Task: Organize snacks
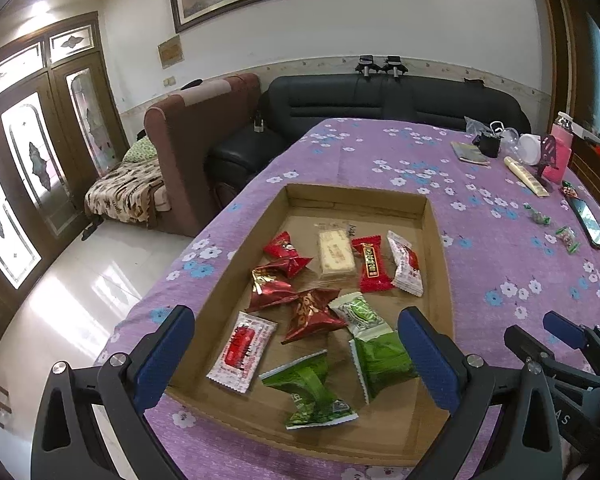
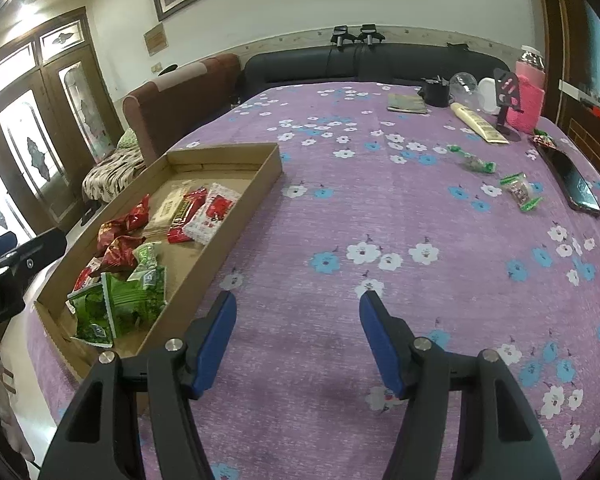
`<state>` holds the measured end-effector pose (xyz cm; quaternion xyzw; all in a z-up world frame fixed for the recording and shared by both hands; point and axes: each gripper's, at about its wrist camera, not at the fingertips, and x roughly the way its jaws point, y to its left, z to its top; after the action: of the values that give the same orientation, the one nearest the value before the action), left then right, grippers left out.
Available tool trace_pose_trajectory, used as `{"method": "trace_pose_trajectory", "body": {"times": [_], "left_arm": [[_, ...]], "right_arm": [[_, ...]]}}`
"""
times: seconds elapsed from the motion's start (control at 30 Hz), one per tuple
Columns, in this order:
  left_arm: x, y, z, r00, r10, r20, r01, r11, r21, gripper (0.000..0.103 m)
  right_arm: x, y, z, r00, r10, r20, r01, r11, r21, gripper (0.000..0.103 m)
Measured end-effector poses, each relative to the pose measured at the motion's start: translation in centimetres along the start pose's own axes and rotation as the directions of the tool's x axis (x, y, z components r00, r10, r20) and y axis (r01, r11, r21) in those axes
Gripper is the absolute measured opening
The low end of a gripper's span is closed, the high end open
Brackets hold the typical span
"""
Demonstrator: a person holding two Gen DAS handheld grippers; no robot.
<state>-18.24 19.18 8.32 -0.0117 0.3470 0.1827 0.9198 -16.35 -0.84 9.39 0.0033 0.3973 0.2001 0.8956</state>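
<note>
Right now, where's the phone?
The phone lies flat on the tablecloth near the table's right edge, just right of two loose green-wrapped candies, well away from the cardboard tray.

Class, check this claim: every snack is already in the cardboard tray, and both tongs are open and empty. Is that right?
Not quite. The right wrist view shows green-wrapped candies lying loose on the tablecloth, outside the cardboard tray. The left tongs and right tongs are open and empty.

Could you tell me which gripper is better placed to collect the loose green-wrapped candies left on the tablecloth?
The right gripper. It is open and empty over the purple floral tablecloth, facing the loose green-wrapped candies near the black phone. The left gripper hovers open over the shallow cardboard tray, farther from them.
</note>
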Motion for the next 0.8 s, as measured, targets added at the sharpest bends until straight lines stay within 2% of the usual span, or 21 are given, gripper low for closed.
{"method": "trace_pose_trajectory", "body": {"times": [0.23,0.6,0.7,0.8], "left_arm": [[-1.2,0.5,0.3,0.998,0.004,0.059,-0.003,1.000,-0.027,0.103],[-0.9,1.0,0.0,1.000,0.002,0.030,0.000,0.999,-0.042,0.103],[-1.8,1.4,0.0,0.996,0.023,0.082,-0.017,0.998,-0.067,0.103],[-3.9,2.3,0.3,0.983,0.087,0.162,-0.066,0.989,-0.131,0.103]], "right_arm": [[-0.3,0.2,0.0,1.000,0.009,0.004,-0.009,1.000,-0.011,0.063],[-0.5,1.3,-0.3,1.000,0.016,-0.004,-0.016,0.999,-0.043,0.063],[-0.6,1.8,-0.5,1.000,0.020,-0.006,-0.020,0.998,-0.059,0.063],[-0.8,2.7,-0.5,1.000,0.027,0.000,-0.027,0.995,-0.091,0.063]]}}
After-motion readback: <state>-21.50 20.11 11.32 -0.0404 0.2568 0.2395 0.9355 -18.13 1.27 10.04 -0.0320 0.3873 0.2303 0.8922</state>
